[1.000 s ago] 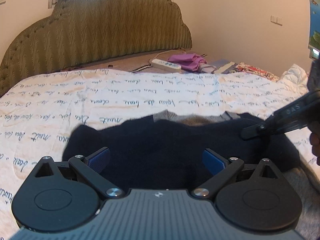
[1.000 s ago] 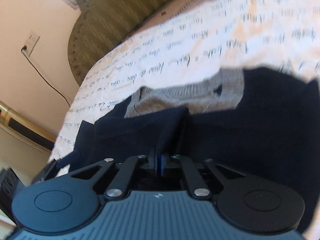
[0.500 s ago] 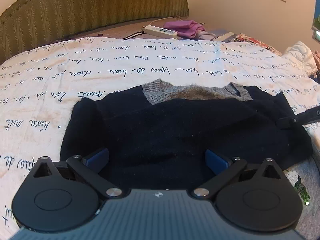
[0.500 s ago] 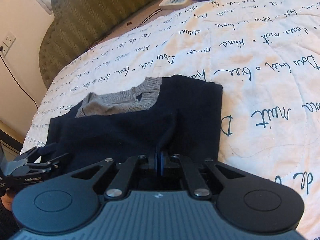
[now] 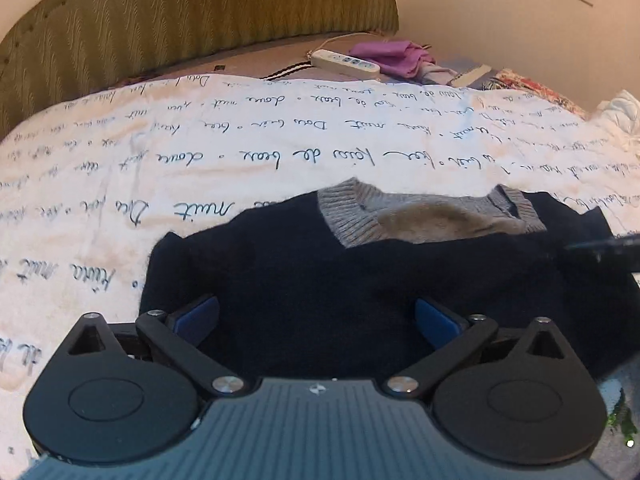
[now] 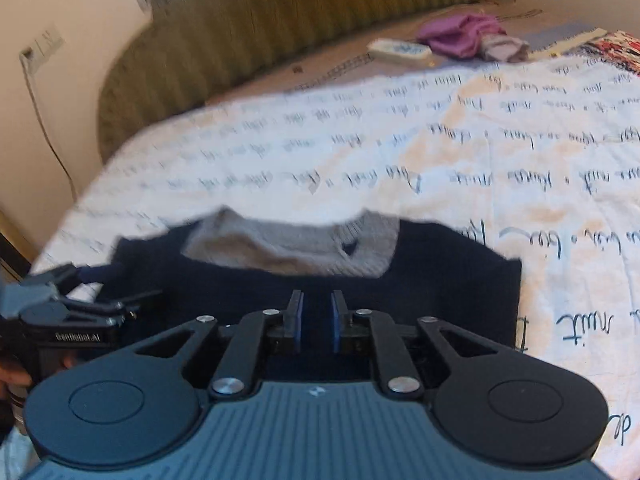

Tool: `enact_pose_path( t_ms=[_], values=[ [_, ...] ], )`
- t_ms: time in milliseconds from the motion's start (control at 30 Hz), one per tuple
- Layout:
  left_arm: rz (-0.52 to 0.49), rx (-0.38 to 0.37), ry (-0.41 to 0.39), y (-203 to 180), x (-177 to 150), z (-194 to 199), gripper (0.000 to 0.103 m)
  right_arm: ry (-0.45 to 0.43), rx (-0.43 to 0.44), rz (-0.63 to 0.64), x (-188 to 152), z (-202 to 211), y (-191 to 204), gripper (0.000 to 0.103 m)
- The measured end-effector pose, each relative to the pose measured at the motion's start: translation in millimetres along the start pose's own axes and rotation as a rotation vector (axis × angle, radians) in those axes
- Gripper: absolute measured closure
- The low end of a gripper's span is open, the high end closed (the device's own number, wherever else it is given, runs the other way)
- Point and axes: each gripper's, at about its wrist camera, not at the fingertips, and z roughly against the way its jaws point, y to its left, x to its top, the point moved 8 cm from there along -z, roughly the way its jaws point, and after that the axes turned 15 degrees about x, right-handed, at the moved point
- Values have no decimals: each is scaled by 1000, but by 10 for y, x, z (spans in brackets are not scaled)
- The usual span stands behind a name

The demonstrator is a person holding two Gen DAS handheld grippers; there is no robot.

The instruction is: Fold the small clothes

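A navy sweater (image 5: 360, 280) with a grey ribbed collar (image 5: 420, 220) lies flat on the white quilt (image 5: 200, 168), collar toward the headboard. My left gripper (image 5: 316, 316) hovers open over the sweater's near hem, its blue pads (image 5: 198, 316) wide apart and holding nothing. In the right wrist view the same sweater (image 6: 440, 288) lies under my right gripper (image 6: 316, 320), whose jaws are opening with a narrow gap and no fabric pinched between them. The left gripper (image 6: 108, 288) shows at the sweater's left edge. The right gripper's dark finger (image 5: 600, 246) reaches in over the sweater's right shoulder.
A green padded headboard (image 5: 200, 20) stands behind the bed. A white power strip (image 5: 344, 62) and purple cloth (image 5: 392, 56) lie at the far side. A wall socket with a cable (image 6: 40, 52) is on the left, and white fabric (image 5: 620, 112) sits at the right.
The right gripper held a pinched fold of the sweater; its jaws have now parted and the fold has dropped flat. The left gripper moved in closer and lower over the sweater.
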Motion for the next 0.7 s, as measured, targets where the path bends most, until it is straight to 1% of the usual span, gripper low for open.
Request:
enact_pose_path(
  t_ms=[67,167,233,300,333,367,400,433,467,500,533,567,633,667,700],
  values=[
    [1,-10,-13,1,-36,-15,1,13,-19,-21,-123,-75,-135,90],
    [14,-24,-33,18,-56,-77,1,-28,38,-87,-220,-29,-271,91],
    [12,-10,-26,12,-25,-62,1,-48,64,-109,-233,-27,-314,91],
    [2,24,-45,26,-16,67,1,-59,71,-146,-214,-8,-332,91],
    [-6,31,-58,22,-30,186,5,-70,52,-149,-198,35,-303,91],
    [-15,30,-68,18,-54,297,6,-81,21,-128,-196,93,-240,90],
    [-16,15,-77,21,-101,436,5,-86,1,-95,-211,154,-152,89],
    [-6,-14,-80,25,-174,580,3,-87,2,-70,-246,213,-53,89],
    [0,-38,-76,27,-247,675,1,-90,25,-52,-308,279,56,88],
    [-4,-55,-70,22,-344,758,1,-88,52,-44,-380,321,147,84],
    [-19,-50,-61,18,-438,798,1,-71,68,-36,-466,336,220,77],
    [-39,-33,-50,18,-531,814,1,-49,65,-27,-550,329,259,76],
    [-80,9,-23,32,-701,806,4,-10,38,-5,-719,297,278,75],
    [-92,34,-23,57,-755,836,4,-1,26,-5,-791,298,267,75],
    [-91,39,-27,87,-800,894,4,-5,18,-11,-831,327,266,75]
  ],
)
